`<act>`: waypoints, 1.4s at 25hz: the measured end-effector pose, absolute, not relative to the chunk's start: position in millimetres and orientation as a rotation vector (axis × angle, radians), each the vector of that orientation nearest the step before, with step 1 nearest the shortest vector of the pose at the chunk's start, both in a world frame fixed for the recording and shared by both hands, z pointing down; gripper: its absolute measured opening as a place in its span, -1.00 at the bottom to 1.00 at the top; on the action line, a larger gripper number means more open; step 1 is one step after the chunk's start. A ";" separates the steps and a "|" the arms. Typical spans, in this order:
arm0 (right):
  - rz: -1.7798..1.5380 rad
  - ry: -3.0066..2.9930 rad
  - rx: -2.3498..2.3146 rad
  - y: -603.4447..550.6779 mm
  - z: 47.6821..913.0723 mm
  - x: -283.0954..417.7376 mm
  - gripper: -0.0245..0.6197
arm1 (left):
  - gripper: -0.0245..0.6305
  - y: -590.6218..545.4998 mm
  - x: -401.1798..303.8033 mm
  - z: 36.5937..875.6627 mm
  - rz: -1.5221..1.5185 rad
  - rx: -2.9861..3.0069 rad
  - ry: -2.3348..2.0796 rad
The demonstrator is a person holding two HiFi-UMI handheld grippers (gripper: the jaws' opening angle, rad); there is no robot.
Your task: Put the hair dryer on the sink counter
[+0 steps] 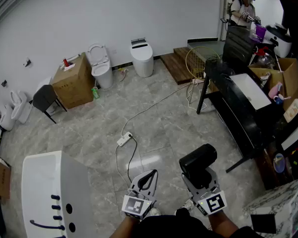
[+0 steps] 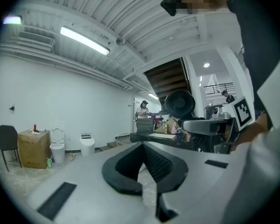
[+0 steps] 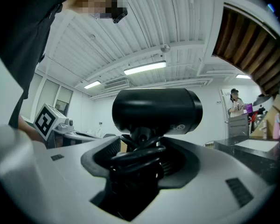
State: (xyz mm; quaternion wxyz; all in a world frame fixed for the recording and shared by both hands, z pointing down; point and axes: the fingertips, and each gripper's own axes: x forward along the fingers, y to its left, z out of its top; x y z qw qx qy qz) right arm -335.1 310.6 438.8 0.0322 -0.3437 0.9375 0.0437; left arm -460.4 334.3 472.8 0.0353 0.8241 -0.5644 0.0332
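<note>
Hair dryer (image 3: 156, 111): near centre, above the floor, handle clamped between the wide-set fingers of the right gripper (image 3: 140, 164).
Step advice: carry it level to the white sink counter (image 1: 39, 182), near left; set down flat before releasing.
Look: black, stubby barrel, cord coiled round the handle.
Left gripper (image 2: 142, 146): fingers together, empty.

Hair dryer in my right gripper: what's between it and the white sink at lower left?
Head view: the left gripper and a black cable on the floor lie between the hair dryer and the white sink; the rest is bare tile.
</note>
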 end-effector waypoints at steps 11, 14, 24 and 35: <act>0.107 2.877 -1.086 316.8 444.0 -342.4 -0.15 | -0.94 341.3 -462.3 466.3 0.083 2.560 -1.736; 0.120 2.859 -1.064 318.3 436.1 -348.5 -0.15 | -0.94 338.7 -469.9 465.0 0.084 2.551 -1.734; 0.161 2.857 -1.071 288.1 426.0 -332.8 -0.13 | -0.94 301.4 -450.8 465.8 0.111 2.557 -1.720; 0.192 2.813 -1.229 215.4 421.8 -257.7 -0.13 | -0.94 232.1 -392.0 471.0 0.121 2.594 -1.666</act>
